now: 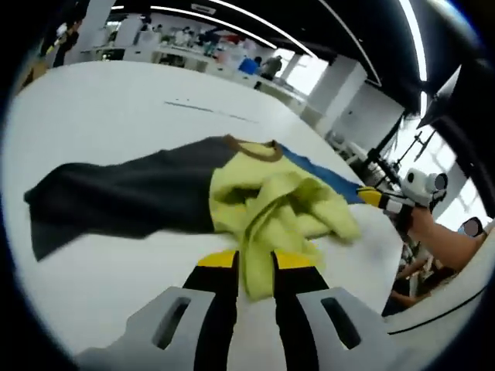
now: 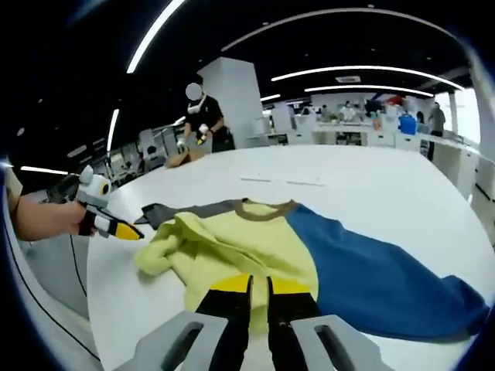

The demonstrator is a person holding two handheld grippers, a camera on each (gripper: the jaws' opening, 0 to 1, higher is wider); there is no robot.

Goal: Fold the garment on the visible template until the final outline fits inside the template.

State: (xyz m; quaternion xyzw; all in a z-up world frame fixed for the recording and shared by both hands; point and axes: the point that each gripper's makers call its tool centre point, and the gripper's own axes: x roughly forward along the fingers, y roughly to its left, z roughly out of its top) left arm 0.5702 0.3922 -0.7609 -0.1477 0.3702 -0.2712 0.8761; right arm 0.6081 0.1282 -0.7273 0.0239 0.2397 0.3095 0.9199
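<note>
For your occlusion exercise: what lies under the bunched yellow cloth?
Under the yellow cloth lie the garment's dark and blue parts and the white table. Any template is covered.

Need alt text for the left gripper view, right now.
The left gripper is shut on a bunched yellow fold of the garment, a top with a dark grey sleeve, blue sleeve and brown collar, lying on a white table. The other gripper, held in a hand, shows at the right edge.

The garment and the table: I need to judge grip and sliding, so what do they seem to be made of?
The garment looks like soft, matte knit fabric, perhaps fleece or cotton jersey: it bunches in thick, rounded folds without sheen. The table looks like a smooth, hard white laminate or painted board, with faint reflections; which one is unclear.
</note>
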